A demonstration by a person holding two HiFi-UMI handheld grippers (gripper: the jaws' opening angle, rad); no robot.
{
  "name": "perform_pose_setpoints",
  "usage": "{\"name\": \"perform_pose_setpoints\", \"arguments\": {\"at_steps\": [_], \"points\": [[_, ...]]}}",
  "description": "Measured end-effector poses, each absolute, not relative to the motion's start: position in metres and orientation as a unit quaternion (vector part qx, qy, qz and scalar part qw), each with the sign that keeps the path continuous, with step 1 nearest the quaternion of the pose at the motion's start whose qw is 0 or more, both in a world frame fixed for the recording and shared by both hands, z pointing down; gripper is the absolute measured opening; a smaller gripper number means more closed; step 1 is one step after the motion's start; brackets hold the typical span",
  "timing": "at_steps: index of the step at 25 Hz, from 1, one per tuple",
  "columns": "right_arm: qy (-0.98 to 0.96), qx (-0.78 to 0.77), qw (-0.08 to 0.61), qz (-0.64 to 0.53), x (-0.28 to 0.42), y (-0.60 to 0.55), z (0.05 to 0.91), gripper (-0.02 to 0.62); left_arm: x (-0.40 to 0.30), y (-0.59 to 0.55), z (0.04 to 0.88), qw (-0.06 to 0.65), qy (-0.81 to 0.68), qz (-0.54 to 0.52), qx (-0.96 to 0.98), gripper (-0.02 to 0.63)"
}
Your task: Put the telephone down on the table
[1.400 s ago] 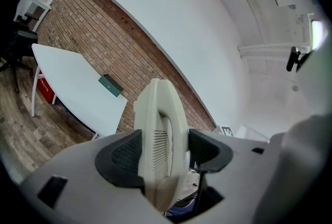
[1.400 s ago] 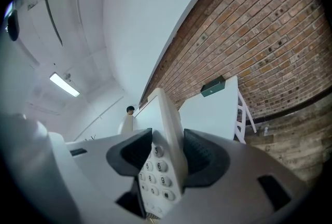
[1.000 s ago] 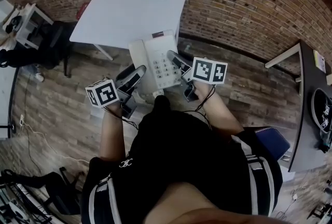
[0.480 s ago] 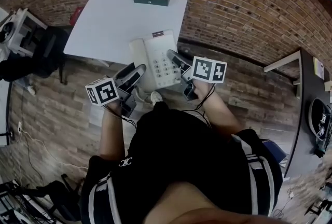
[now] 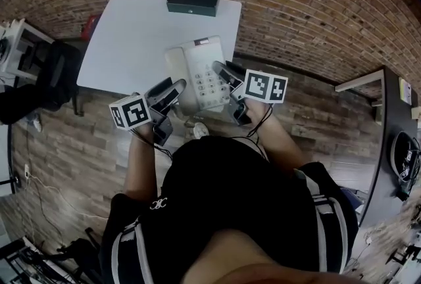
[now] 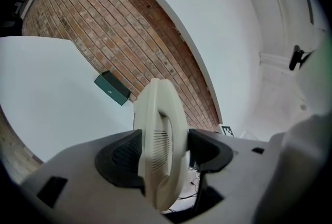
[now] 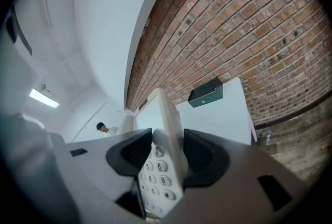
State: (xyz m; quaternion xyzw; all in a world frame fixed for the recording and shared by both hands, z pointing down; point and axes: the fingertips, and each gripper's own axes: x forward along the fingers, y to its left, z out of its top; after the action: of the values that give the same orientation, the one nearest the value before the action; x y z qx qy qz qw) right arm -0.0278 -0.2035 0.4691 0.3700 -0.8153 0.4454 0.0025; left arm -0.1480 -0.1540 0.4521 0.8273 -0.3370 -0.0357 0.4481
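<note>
I hold the cream-white plastic desk telephone [image 5: 200, 73] between both grippers, seemingly in the air over the near right corner of the white rectangular table [image 5: 131, 39]. My left gripper [image 5: 170, 91] is clamped on its handset [image 6: 155, 140] side and my right gripper [image 5: 227, 75] on its keypad edge. It looks light, rigid and smooth, so I judge the side edges the safest hold, though the handset may sit loose. Only the head view shows where the telephone hangs over the table; only the right gripper view shows the number keys [image 7: 155, 166].

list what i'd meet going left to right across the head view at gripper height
left gripper → telephone, clamped from both sides → right gripper → dark desk at the right edge
</note>
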Motion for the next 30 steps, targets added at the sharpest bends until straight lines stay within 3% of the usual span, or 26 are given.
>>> {"name": "perform_pose_setpoints", "arguments": {"at_steps": [30], "points": [[-0.73, 0.435, 0.016, 0.527, 0.031, -0.36, 0.602, 0.173, -0.097, -0.336, 0.574, 0.54, -0.296, 0.022, 0.787, 0.281]]}}
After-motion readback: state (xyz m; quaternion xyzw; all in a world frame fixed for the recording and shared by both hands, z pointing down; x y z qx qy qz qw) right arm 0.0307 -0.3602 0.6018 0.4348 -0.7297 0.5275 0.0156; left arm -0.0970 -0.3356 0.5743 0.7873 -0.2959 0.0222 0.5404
